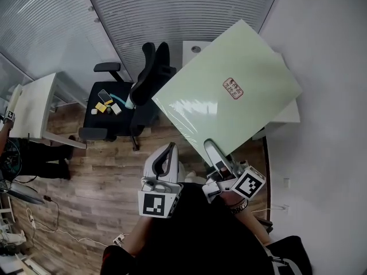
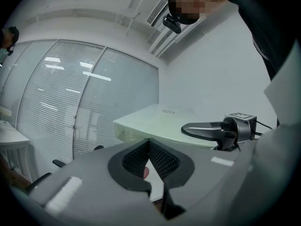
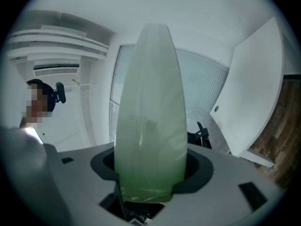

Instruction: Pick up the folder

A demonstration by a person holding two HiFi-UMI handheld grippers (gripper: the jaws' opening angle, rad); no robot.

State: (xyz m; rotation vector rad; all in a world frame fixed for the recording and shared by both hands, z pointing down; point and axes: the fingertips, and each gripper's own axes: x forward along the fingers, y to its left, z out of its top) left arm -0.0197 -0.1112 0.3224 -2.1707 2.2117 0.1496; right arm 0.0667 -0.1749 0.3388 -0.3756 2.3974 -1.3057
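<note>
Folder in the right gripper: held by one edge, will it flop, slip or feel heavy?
Probably fairly stiff: the folder looks flat in the head view though the right gripper clamps only one edge. Likely light, since one gripper carries it. Its glossy surface may be slippery.

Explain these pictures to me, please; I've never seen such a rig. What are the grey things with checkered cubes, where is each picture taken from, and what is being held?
There is no robot here: a person holds a two-jaw gripper in each hand, and the checkered cubes are part of those grippers. The head view comes from a camera on the person's head, looking down on the left gripper, the right gripper and the wooden floor. The other two views come from cameras riding on each gripper, looking along its jaws. The right gripper is clamped on the edge of a large pale green folder, lifted above the white desk. The left gripper's jaws are closed on nothing. Some small items lie on the office chair.
</note>
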